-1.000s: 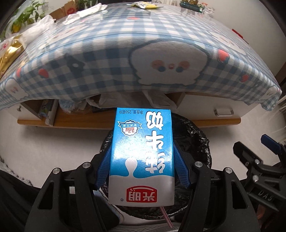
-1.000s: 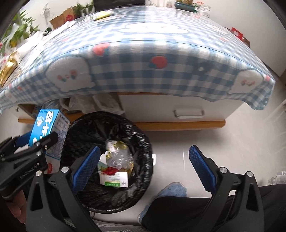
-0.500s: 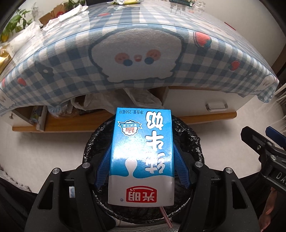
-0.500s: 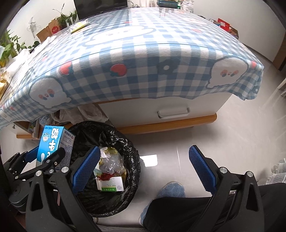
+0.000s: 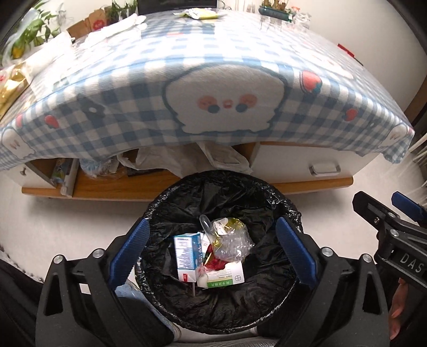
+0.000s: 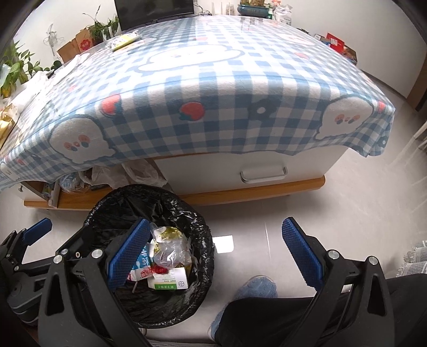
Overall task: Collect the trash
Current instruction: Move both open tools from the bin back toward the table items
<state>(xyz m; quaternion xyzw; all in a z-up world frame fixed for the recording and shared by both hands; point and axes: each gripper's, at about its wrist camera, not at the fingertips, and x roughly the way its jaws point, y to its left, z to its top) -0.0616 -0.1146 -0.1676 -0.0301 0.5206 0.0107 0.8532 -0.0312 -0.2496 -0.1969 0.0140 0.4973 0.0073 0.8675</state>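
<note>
A blue-and-white milk carton [image 5: 186, 256] lies inside the black-lined trash bin [image 5: 277, 197], beside a green-and-white medicine box [image 5: 226, 279] and crumpled clear plastic [image 5: 232, 241]. My left gripper [image 5: 213, 235] hangs directly over the bin, its jaws opening wide with nothing between them. In the right wrist view the carton [image 6: 141, 263] shows partly behind a blue pad. My right gripper [image 6: 216, 240] stands open and empty over the floor, just right of the bin [image 6: 186, 211]. The left gripper's fingers [image 6: 34, 231] show at the far left there.
A low table under a blue checked cloth [image 5: 133, 106] stands behind the bin, with a drawer handle [image 6: 263, 176] and plastic bags [image 5: 186, 160] beneath. A yellow wrapper [image 6: 124, 41] and white paper [image 5: 120, 25] lie on top. A person's slipper [image 6: 256, 288] is on the floor.
The left gripper opened and let go of the milk carton, which dropped into the bin. The right gripper stayed open and shifted only slightly.
</note>
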